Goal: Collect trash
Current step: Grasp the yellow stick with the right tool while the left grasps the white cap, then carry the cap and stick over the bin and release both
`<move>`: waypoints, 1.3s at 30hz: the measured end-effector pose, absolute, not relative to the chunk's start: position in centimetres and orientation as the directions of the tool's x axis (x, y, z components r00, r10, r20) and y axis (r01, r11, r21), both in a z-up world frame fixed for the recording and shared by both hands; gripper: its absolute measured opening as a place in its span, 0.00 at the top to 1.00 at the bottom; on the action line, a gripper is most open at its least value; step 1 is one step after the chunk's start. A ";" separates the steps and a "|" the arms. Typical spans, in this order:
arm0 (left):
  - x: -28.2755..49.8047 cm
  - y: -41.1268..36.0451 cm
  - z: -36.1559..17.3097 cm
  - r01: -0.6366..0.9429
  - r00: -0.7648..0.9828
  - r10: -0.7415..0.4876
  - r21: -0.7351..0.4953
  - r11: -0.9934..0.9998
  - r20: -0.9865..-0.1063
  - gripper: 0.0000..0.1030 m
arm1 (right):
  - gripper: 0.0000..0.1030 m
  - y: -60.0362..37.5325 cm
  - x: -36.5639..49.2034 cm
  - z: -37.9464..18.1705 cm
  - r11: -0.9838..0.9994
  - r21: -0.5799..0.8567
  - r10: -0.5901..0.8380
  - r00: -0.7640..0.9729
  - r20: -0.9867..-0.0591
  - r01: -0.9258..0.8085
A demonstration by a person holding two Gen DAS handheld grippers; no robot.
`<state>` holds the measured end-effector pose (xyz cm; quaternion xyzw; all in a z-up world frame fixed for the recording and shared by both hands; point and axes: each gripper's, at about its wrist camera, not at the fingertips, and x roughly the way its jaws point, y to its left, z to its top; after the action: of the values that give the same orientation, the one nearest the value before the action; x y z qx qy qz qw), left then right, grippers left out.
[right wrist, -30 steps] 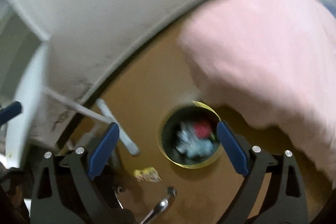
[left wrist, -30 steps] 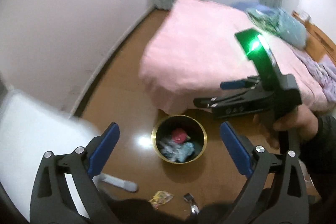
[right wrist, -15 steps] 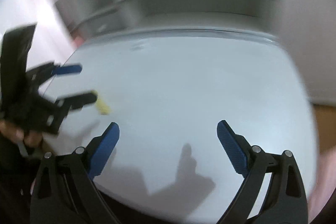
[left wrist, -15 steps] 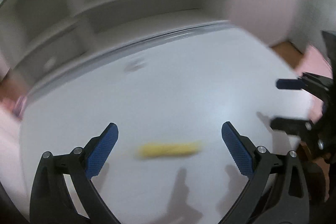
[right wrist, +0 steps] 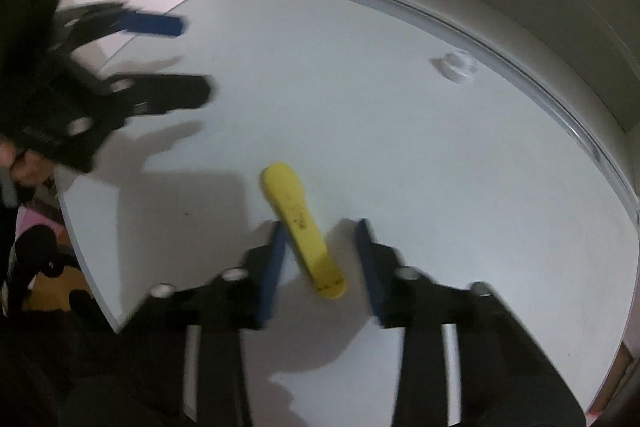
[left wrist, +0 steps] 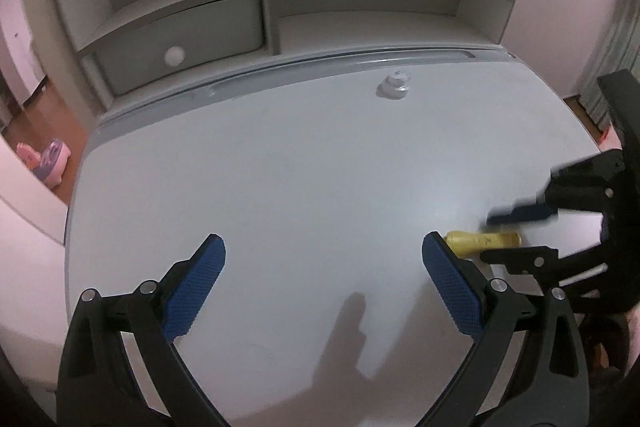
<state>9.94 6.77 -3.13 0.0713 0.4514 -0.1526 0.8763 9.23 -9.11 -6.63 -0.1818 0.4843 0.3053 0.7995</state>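
Right gripper [right wrist: 320,247] is closing its jaws around the yellow scrap [right wrist: 304,231] at six o'clock on the white desk [right wrist: 400,131], pads not yet pressing. Left gripper [left wrist: 320,283] is hanging wide open, empty. Pickup is only beginning; lifting and binning remain.

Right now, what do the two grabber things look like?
Each hand-held gripper, left and right, is a black plastic frame with triangle-shaped cutouts and round silver bolts. Its two fingers wear flat blue pads with a bumpy, dotted texture. No cables show, and the person's clothing is too dark to make out.
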 end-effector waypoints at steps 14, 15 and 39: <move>22.7 -5.9 -4.7 0.440 0.539 -0.249 0.017 0.898 -0.805 0.07 | 0.87 -20.5 7.9 -2.8 0.912 0.077 0.297 0.517 -0.803 -0.404; 23.3 -6.6 -5.2 0.424 0.554 -0.203 0.063 0.904 -0.808 0.08 | 0.87 -21.4 7.6 -2.8 0.919 0.081 0.289 0.523 -0.802 -0.385; 3.8 -34.1 -3.2 0.836 0.233 -0.617 -0.169 0.522 -0.752 0.72 | 0.87 -53.7 -12.5 -5.7 0.878 0.188 -0.145 0.619 -0.772 0.441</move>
<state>3.83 -34.12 -3.20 0.1359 0.4034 -0.4697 0.7734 -12.50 -53.72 -5.74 0.1831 0.4037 -0.1664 0.8808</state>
